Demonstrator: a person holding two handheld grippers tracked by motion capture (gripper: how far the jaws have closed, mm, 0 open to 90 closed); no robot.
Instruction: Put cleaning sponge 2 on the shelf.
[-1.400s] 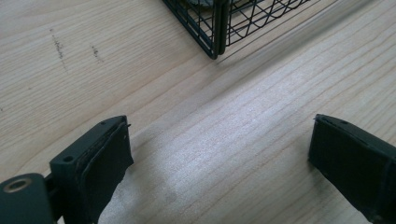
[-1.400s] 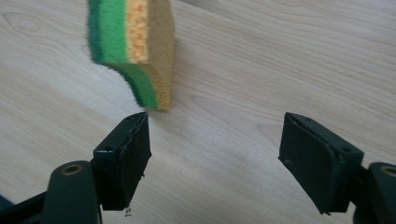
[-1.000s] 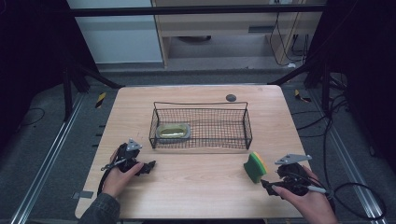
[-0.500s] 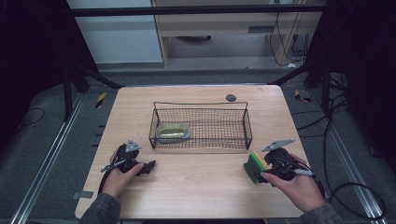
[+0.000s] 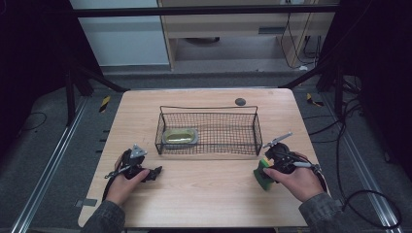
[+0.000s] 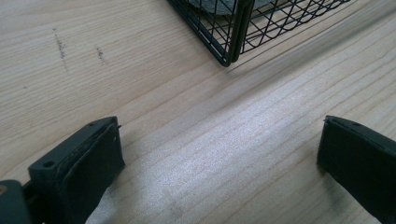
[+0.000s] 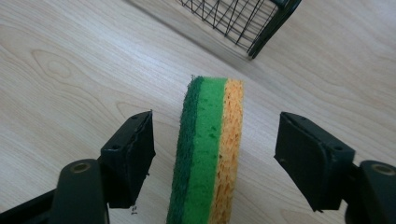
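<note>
A sponge (image 7: 208, 154) with dark green, light green and yellow layers stands on its edge on the wooden table (image 5: 204, 199), near the front right. My right gripper (image 7: 217, 126) straddles it. Its jaws have just been closing, but a gap shows on each side of the sponge and the pads do not touch it. In the high view the right gripper (image 5: 266, 165) sits over the sponge (image 5: 261, 178), just off the basket's right front corner. My left gripper (image 5: 154, 171) rests at the front left, open wide (image 6: 219, 128) with only bare wood between its jaws.
A black wire basket (image 5: 218, 141) stands in the middle of the table and holds an oval metal dish (image 5: 180, 136) at its left end. Its corner (image 6: 231, 51) shows just beyond the left gripper. A small dark disc (image 5: 240, 101) lies near the far edge.
The right gripper has moved in from the right and forward until its jaws stand on either side of the sponge. The left gripper has not moved.
</note>
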